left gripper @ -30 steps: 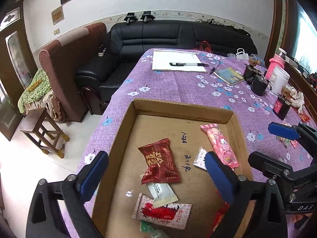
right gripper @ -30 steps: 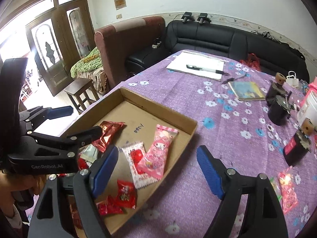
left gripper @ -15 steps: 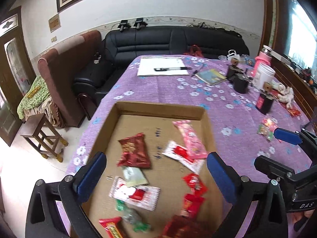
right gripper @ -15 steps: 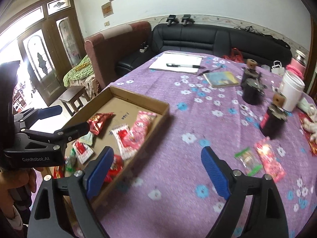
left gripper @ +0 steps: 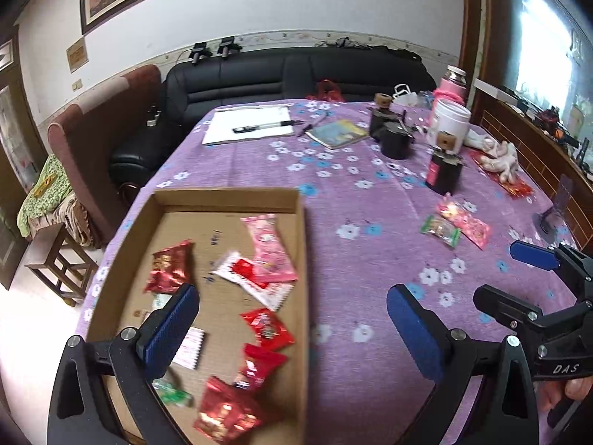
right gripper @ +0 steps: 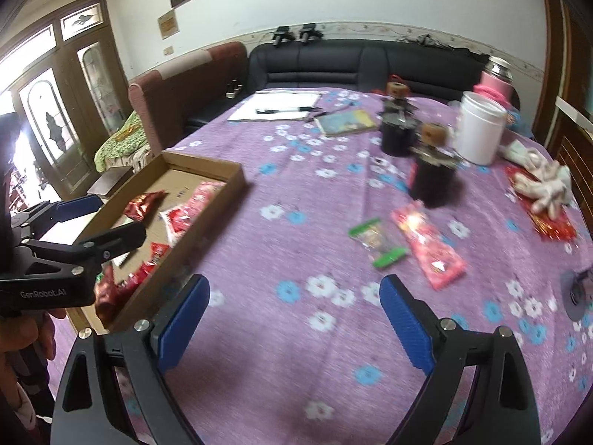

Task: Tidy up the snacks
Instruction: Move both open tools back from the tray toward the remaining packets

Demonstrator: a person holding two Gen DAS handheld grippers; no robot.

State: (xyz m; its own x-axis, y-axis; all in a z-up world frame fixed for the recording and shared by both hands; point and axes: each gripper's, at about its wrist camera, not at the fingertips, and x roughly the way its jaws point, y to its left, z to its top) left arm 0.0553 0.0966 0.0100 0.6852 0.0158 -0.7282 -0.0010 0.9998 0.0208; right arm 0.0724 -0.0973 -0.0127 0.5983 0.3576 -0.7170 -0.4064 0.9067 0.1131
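A shallow brown cardboard tray (left gripper: 302,244) holding red and pink snack packets (left gripper: 267,328) is seen on a purple flowered tablecloth (right gripper: 296,333). Two loose packets, green (right gripper: 378,241) and pink (right gripper: 430,252), lie apart. Left gripper (left gripper: 292,328) and right gripper (right gripper: 294,324) are spread wide, holding nothing.

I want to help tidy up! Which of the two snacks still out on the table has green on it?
The small green-edged packet, lying left of the longer pink-red packet, which shows no green. Both lie outside the cardboard tray.
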